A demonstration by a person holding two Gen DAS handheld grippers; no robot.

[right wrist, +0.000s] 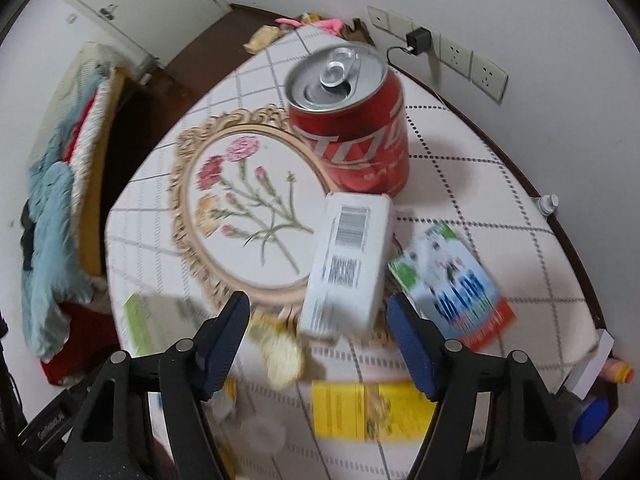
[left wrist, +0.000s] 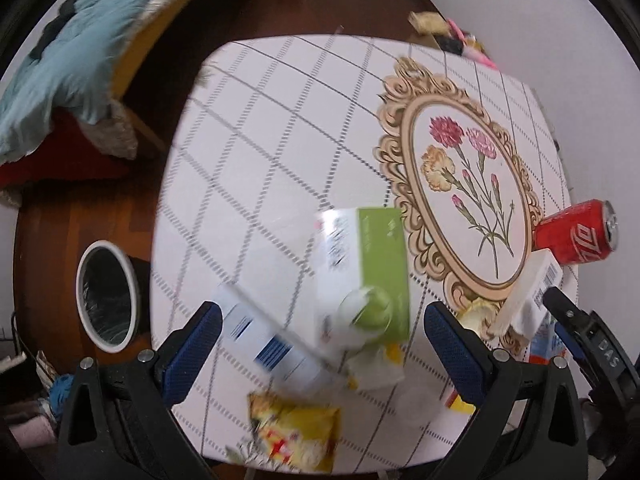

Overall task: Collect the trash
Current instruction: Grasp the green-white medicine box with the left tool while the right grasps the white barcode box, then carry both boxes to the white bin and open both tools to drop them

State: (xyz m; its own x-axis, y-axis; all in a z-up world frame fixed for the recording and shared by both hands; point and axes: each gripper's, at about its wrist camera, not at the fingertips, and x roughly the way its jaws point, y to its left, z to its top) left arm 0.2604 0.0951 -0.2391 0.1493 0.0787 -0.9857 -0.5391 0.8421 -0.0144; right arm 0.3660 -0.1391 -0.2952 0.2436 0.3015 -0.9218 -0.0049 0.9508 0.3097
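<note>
Right wrist view: right gripper (right wrist: 318,336) spread wide, empty, before white carton (right wrist: 346,264); light, stiff cardboard, grip its long flat sides.

Red soda can (right wrist: 352,128): upright, tab opened, ahead of the right gripper (right wrist: 318,336). White barcoded box (right wrist: 346,268): lying just before that gripper's spread jaws, touching the can's base. Green-and-white box (left wrist: 366,272): lying flat between and ahead of the left gripper (left wrist: 322,350) fingers. Yellow wrapper (left wrist: 296,432): crumpled, below those fingers.
</note>
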